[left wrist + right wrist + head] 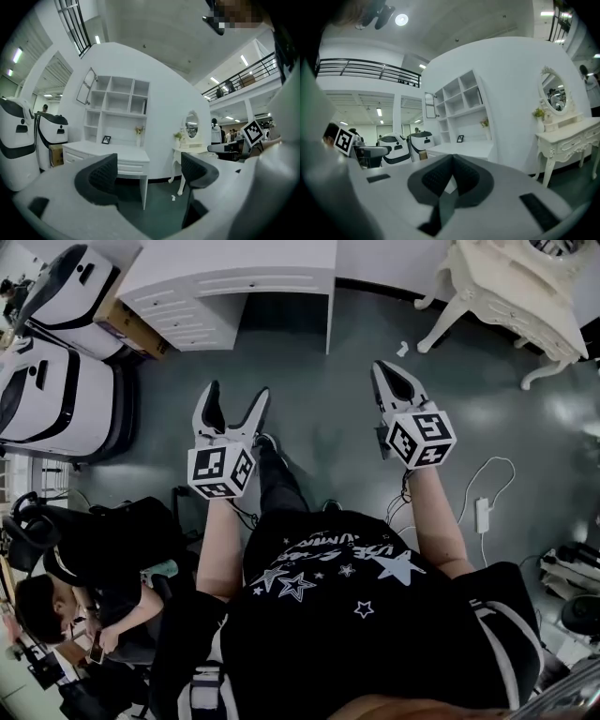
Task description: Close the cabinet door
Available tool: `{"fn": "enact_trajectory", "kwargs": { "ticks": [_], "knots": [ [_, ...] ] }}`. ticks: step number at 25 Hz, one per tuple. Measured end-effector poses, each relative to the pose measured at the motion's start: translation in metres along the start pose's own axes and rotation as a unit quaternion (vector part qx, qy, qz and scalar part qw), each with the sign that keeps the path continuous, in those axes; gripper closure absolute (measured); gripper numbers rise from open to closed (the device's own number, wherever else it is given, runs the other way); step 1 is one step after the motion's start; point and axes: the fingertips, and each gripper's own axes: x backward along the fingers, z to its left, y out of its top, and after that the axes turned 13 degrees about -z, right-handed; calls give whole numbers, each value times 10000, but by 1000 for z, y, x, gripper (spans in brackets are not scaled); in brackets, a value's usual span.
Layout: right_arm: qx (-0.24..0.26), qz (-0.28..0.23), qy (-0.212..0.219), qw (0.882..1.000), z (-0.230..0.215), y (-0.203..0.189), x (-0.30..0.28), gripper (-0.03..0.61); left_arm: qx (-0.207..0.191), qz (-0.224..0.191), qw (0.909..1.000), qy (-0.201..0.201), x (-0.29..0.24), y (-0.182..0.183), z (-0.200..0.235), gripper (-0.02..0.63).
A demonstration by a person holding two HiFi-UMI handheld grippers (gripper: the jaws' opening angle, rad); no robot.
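Note:
The white shelf cabinet (117,112) stands on a white desk against the wall, some way ahead of both grippers. Its thin glazed door (87,86) hangs swung open at the upper left corner; in the right gripper view the same door (430,105) shows at the cabinet's (461,110) left edge. My left gripper (236,395) is held out over the floor, open, with nothing between its pads (104,176). Beside it my right gripper (382,369) is shut and empty, its pads (436,178) pressed together. Neither touches the cabinet.
The white desk (234,282) with drawers lies ahead, an ornate white dressing table (511,287) with an oval mirror (191,125) to its right. Large white machines (56,390) and a cardboard box (131,329) stand left. A seated person (84,606) is close left. Cables and an adapter (483,514) lie right.

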Motion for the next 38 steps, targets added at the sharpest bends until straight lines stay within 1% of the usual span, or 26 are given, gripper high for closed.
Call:
{"fn": "enact_trajectory", "kwargs": {
  "ticks": [6, 11, 13, 18, 21, 24, 27, 29, 33, 38],
  "knots": [
    [45, 155, -97, 9998, -2, -19, -83, 574, 129, -25, 9997, 206, -46, -15, 84, 179],
    [133, 162, -119, 9997, 4, -27, -189, 574, 134, -99, 9997, 205, -101, -14, 168, 179],
    [111, 142, -93, 9998, 16, -28, -235, 574, 117, -80, 9997, 208, -119, -12, 204, 179],
    [171, 126, 170, 9996, 59, -29, -337, 574, 29, -100, 9995, 283, -149, 2, 291, 179],
    [225, 182, 327, 9990, 82, -36, -387, 574, 52, -115, 9991, 415, -158, 5, 340, 179],
    [274, 153, 389, 9988, 101, -39, -429, 574, 71, -162, 9987, 480, -167, 8, 383, 179],
    [284, 127, 412, 9987, 116, -42, -459, 574, 33, -179, 9986, 497, -177, 8, 416, 179],
    [309, 169, 450, 9984, 121, -45, -471, 574, 60, -178, 9985, 510, -183, 7, 429, 179],
    [292, 178, 400, 9986, 114, -48, -496, 574, 66, -147, 9987, 481, -201, 3, 444, 179],
    [213, 100, 388, 9990, 108, -54, -542, 574, -12, -168, 9989, 441, -234, 5, 472, 179]
  ]
}}
